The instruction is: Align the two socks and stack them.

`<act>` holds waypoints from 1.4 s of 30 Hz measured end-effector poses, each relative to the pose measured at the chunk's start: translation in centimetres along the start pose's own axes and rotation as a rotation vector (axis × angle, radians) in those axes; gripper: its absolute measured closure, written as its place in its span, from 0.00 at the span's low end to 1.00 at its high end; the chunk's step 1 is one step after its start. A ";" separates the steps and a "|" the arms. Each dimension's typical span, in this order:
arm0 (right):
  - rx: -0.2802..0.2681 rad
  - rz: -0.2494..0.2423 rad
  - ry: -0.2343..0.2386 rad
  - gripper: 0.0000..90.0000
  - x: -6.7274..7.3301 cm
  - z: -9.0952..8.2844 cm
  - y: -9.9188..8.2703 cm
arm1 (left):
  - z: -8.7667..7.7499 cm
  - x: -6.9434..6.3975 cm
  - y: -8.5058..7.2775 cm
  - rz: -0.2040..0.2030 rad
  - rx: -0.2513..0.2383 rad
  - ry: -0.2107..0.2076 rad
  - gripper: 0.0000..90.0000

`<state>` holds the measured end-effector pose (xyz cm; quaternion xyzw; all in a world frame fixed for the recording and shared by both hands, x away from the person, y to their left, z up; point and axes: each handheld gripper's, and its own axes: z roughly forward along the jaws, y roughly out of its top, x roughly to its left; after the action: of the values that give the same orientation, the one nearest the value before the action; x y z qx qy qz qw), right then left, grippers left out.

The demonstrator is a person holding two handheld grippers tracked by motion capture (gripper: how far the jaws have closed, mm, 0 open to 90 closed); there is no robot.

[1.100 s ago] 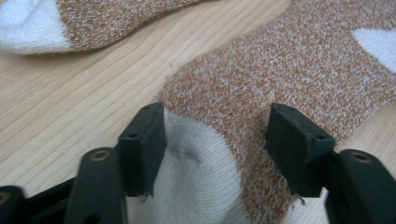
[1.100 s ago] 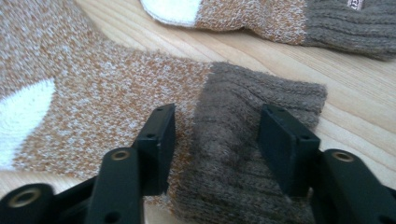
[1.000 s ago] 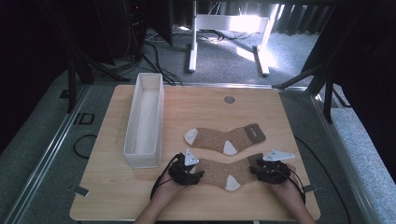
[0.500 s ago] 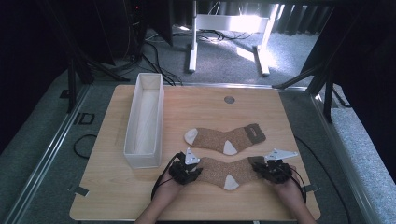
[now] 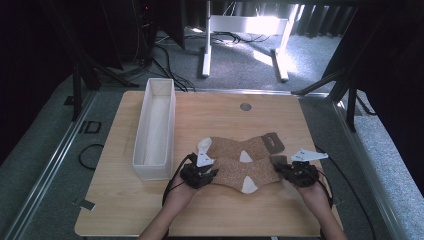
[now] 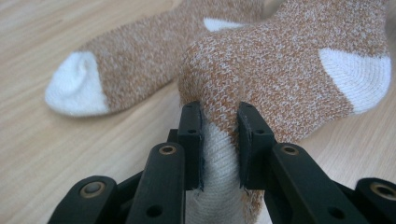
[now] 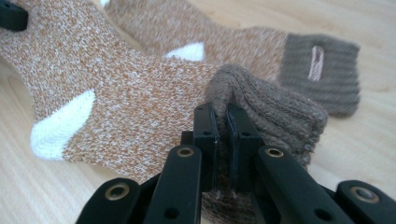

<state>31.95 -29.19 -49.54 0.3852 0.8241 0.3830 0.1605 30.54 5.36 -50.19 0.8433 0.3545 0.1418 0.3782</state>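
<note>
Socks are the work in hand: I am gripping the nearer brown-and-white speckled knit sock (image 5: pixel 240 172) at both ends. My left gripper (image 6: pixel 219 140) is pinching its white toe, the knit bunched up between the two black jaws, and my right gripper (image 7: pixel 221 140) is clamping the grey-brown ribbed cuff of the same sock, the pads nearly meeting through the fold of fabric.

What is changing: a second ago both sets of jaws were standing wider around the sock as it lay flat on the table; they have just been closing, and now each is biting cloth. From above, the sock is starting to lift between my two hands, and its near edge is now overlapping the second sock more than it was before, so I judge the pick-up to be under way rather than the reach.

Just beyond my jaws the second matching brown-and-white sock (image 5: pixel 247 145) is lying flat on the light wooden table (image 5: pixel 150 210), its white toe ahead and to the left of my left gripper, its labelled cuff ahead and to the right of my right one. Farther off past my left gripper, the long white open box (image 5: pixel 155 130) is standing, well apart from the socks.

With both ends held, I am likely carrying or laying this sock next, and keeping it taut should stop the middle dragging the other sock along.
</note>
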 end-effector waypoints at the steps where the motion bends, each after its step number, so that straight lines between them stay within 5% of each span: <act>1: -0.003 -0.002 -0.001 0.93 -0.1 0.0 0.2 | 0.0 0.1 0.2 0.002 -0.001 0.002 0.84; 23: -0.048 -0.007 -0.052 0.93 -2.4 0.5 5.0 | 0.1 2.0 3.9 -0.003 -0.048 0.067 0.84; 42: -0.020 0.042 -0.079 0.93 -4.8 3.6 6.0 | 3.0 3.7 4.5 -0.019 -0.046 0.103 0.84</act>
<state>40.14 -28.61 -47.51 0.4157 0.8050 0.3788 0.1888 36.84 4.26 -49.00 0.8226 0.3781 0.1897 0.3800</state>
